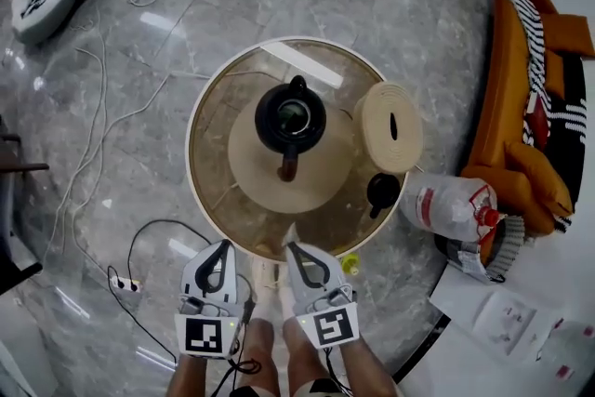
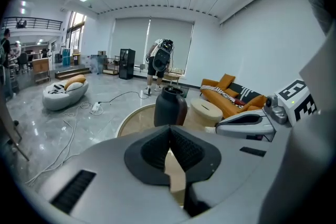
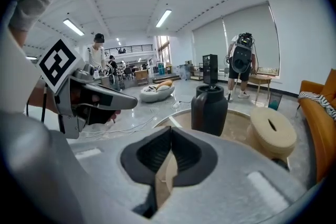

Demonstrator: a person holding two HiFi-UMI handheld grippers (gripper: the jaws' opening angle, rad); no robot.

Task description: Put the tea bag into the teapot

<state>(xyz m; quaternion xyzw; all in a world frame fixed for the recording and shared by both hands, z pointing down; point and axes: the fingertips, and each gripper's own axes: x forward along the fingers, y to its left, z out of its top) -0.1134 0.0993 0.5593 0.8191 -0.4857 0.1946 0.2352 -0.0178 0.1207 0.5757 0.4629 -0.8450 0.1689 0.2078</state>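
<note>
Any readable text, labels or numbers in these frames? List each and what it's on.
None legible in any view.
Bag: red print, too blurred to read.
Sheets: print too small to read.
Left cube, right cube: square marker patterns only, no letters.

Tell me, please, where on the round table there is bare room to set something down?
Bare glass runs along the left rim of the table, beside the round mat under the teapot, and a narrower strip lies behind the teapot. The right side is crowded: the beige slotted box and the small black lid sit there.
</note>
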